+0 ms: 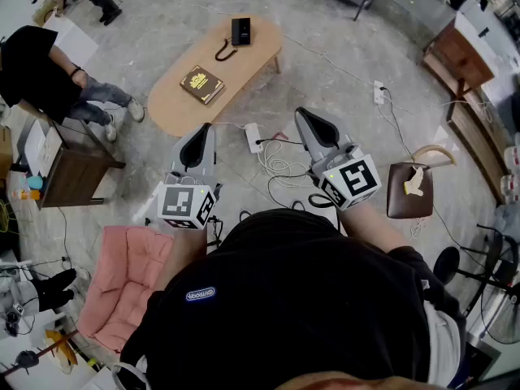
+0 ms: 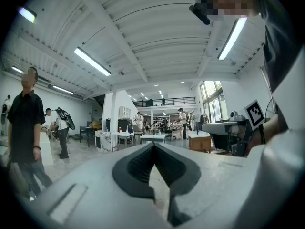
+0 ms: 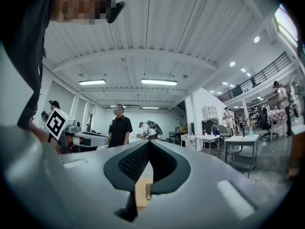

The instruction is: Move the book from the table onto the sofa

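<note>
Pale wood, smooth and rounded at the ends, makes up the long tabletop ahead of you. The book lies flat on it near its left end, well apart from both of your grippers. It is a thin, dark brown rectangle with a gold emblem, and the cover looks slick.

Your left gripper and right gripper both point level. In each gripper view the ribbed dark pads meet at the tips, so the left gripper and the right gripper are both fully closed with nothing between the jaws.

Watch these hazards:
- A white power strip and loose loops of cable lie on the grey concrete floor between you and the tabletop, where you could catch a foot.
- The book lies flat, which leaves little edge to bite. Closed jaws would only push it along the wood, and a shallow pinch could slip off the cover.
- A black device with a curled cord sits further along the tabletop, where a wide sweep could snag it.
- The pink quilted seat, likely the sofa, is low, soft and at your left side. Let go carelessly and the book may slide off it.
</note>
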`<state>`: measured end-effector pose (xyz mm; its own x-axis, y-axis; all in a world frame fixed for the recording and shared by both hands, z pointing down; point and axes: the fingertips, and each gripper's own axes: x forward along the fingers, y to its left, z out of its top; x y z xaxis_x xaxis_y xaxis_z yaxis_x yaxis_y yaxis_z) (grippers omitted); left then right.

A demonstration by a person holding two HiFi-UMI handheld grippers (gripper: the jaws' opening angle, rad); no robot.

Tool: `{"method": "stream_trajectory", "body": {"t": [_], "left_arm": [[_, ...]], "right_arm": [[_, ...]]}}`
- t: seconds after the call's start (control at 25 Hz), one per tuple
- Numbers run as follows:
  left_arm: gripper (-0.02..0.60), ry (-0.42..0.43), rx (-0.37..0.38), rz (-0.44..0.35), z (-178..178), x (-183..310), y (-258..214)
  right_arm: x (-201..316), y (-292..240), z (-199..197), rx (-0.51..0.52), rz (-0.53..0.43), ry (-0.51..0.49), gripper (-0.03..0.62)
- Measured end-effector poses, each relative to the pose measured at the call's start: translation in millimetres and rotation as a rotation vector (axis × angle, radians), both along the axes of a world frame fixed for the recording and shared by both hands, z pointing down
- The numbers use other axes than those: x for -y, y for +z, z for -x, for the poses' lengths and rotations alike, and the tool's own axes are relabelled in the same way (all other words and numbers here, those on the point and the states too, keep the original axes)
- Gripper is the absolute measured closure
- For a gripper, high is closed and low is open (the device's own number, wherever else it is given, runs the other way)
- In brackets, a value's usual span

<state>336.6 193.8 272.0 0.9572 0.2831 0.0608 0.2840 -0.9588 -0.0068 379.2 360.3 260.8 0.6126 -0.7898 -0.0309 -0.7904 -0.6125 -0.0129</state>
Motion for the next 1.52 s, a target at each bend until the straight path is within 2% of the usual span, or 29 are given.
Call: {"method": "stream_trajectory", "body": {"t": [0.92,1.24,1.28,1.32,1.36,1.52], "left_arm": [[0.581,0.006,0.014,0.007,2,-7,5],[0.577,0.028,-0.016,0.042,2,-20,1],[0.564,0.033,-0.015,0.047,1,-22,1],[0.509,0.038,-0.013,0.052,0,-23,2],[0.499,0.041,-0.011,0.053,-2,-24,2],[0.458,0.035,-0.007,0.042,-6,-29,6]], "right_arm": [[-1,8,-1,0.018,0.007,-0.004,0.565],[-14,6,-4,0.044,-0.097,-0.014,0.562],[-14,6,-5,0.048,-0.102,-0.019,0.561],[-14,6,-6,0.053,-0.103,-0.025,0.506],[-14,7,-7,0.058,-0.104,-0.03,0.479],[-15,7,-12,0.055,-0.107,-0.046,0.463]]}}
